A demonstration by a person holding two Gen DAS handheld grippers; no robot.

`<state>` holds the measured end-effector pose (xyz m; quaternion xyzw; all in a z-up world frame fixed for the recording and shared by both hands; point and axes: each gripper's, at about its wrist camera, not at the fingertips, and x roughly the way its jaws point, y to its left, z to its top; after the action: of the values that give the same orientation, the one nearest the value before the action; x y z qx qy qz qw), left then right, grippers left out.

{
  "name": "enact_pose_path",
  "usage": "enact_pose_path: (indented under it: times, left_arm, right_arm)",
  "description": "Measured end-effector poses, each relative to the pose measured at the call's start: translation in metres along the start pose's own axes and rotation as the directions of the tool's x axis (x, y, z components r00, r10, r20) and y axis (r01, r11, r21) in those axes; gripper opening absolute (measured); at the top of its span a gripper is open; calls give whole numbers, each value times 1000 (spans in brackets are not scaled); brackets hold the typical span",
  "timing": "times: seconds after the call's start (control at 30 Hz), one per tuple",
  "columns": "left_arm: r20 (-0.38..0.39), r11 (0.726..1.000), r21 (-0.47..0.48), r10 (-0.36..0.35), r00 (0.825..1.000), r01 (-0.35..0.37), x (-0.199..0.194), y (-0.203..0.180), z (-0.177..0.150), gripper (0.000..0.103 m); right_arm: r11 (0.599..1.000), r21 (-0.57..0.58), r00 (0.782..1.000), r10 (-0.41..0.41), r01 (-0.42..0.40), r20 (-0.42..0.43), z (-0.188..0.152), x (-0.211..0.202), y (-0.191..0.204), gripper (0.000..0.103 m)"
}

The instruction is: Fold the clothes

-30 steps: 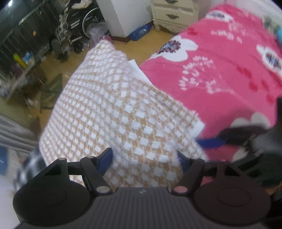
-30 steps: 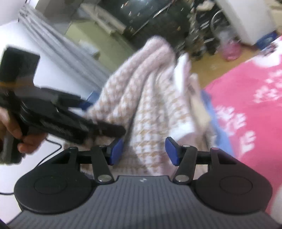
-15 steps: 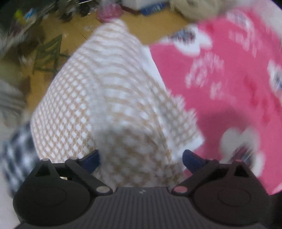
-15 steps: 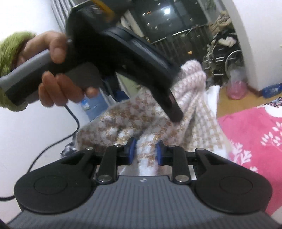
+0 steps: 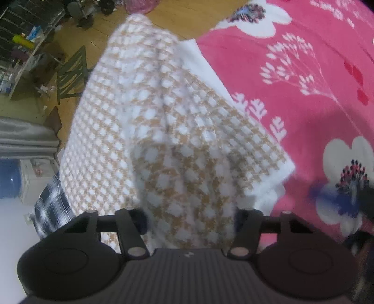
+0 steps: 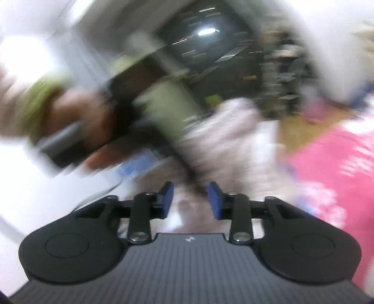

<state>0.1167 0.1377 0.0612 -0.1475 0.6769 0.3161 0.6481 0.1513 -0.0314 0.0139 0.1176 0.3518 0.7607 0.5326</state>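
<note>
Left gripper has its fingers spread wide around a bunched fold of the brown-and-white checked garment; whether the pads actually press the cloth cannot be told, since the fabric hides them. That garment lies draped over the edge of the bed with its pink flowered cover, part of it hanging off toward the wooden floor. Right gripper stands part-open, with pale cloth blurred just ahead of its blue pads and seemingly nothing pinched. To fold well, I judge each gripper should take a clean edge rather than a bunch, and carry it level so the layers meet squarely on the bed. Only the left wrist view shows the garment's lie; only the right shows the hand holding the other tool.
</note>
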Motion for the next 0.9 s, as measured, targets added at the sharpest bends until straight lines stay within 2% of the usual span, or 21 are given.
enact_pose_path:
  times: [0.07, 0.13, 0.23, 0.27, 0.33, 0.37, 0.43, 0.5, 0.57, 0.6, 0.63, 0.73, 0.8, 0.9]
  left_arm:
    - [26, 1000, -13, -20, 999, 20, -6, 7, -6, 53]
    - [52, 998, -37, -46, 998, 48, -13, 17, -10, 51]
    - [92, 994, -61, -89, 992, 94, -22, 32, -18, 50]
    - [104, 992, -68, -101, 989, 109, -25, 38, -21, 49]
    - [129, 986, -81, -132, 983, 143, -31, 49, -27, 48]
    - [143, 983, -86, -151, 978, 164, -34, 55, -30, 48]
    - [156, 975, -98, -181, 971, 198, -36, 65, -35, 48]
    - [180, 967, -102, -213, 960, 233, -35, 74, -37, 48]
    - [198, 960, -98, -241, 950, 263, -34, 81, -41, 48]
    - [207, 956, -101, -252, 945, 277, -34, 85, -43, 48]
    - [215, 951, -105, -265, 940, 292, -33, 88, -45, 48]
    - [243, 938, -108, -297, 923, 330, -35, 98, -50, 48]
    - [268, 925, -118, -321, 908, 362, -36, 106, -53, 47]
    - [293, 915, -111, -343, 892, 388, -46, 117, -57, 47]
  right_arm:
    - [994, 96, 999, -45, 46, -8, 9, 1, -37, 38]
    - [985, 133, 994, -103, 107, -32, 14, 11, -63, 39]
    - [988, 140, 988, -50, 71, -143, 14, 44, -84, 39]
    - [992, 109, 984, -42, 61, -171, 14, 47, -81, 36]
    - [998, 49, 973, -28, 40, -228, 13, 54, -73, 16]
    - [999, -2, 973, -52, 53, -227, 15, 54, -68, 14]
    - [998, -14, 977, -55, 54, -206, 18, 45, -57, 9]
    - [998, -36, 981, -57, 51, -185, 17, 39, -45, 8]
    - [1000, -18, 982, -23, 20, -187, 15, 39, -33, 8]
    - [1000, -1, 979, -13, 13, -203, 12, 53, -34, 8]
    - [1000, 2, 973, -18, 19, -229, 7, 60, -31, 11]
    - [996, 13, 960, -76, 83, -268, -5, 79, -37, 12]
    - [994, 48, 964, -78, 93, -256, -7, 81, -44, 9]
    - [975, 223, 969, 44, 12, -244, -10, 76, -46, 6]
